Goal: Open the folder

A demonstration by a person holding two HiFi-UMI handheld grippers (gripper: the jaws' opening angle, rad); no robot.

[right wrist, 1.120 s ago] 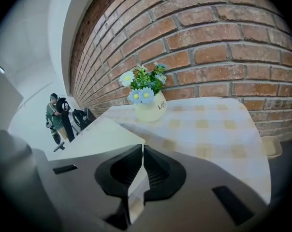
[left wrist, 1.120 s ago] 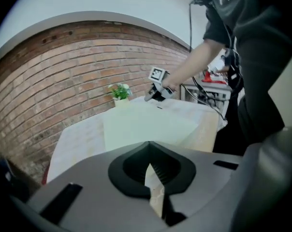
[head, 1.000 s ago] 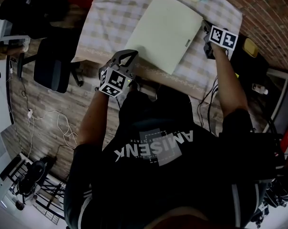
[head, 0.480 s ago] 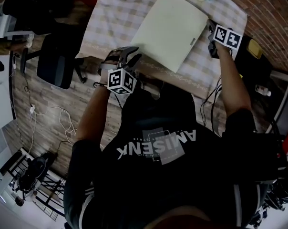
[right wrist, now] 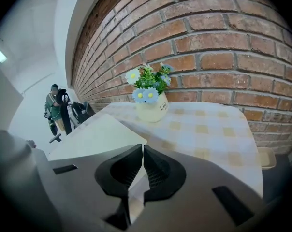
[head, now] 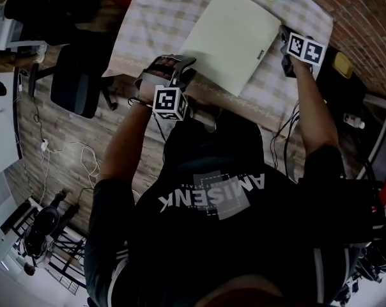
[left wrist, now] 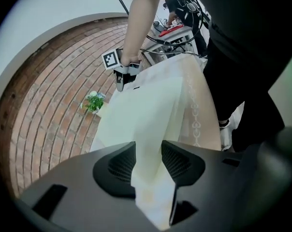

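A cream folder point(head: 234, 40) lies closed on the checked tablecloth point(head: 151, 18). My left gripper point(head: 180, 68) is at the folder's near left corner, by the table's front edge. In the left gripper view its jaws are opening point(left wrist: 147, 161), with the folder's corner point(left wrist: 146, 110) standing between the pads. My right gripper point(head: 282, 43) is at the folder's right edge. Its jaws point(right wrist: 140, 166) are shut on a thin edge of the folder point(right wrist: 95, 137). The right gripper point(left wrist: 122, 79) also shows at the folder's far end in the left gripper view.
A small pot of flowers point(right wrist: 150, 108) stands on the table beyond the folder, against the brick wall point(right wrist: 223, 42). A dark office chair point(head: 78, 85) stands left of the table on the wooden floor. A person stands far off point(right wrist: 54, 108).
My left gripper has rolled at the folder's near left corner and its jaws have parted around it. The right gripper has stayed on the folder's right edge.
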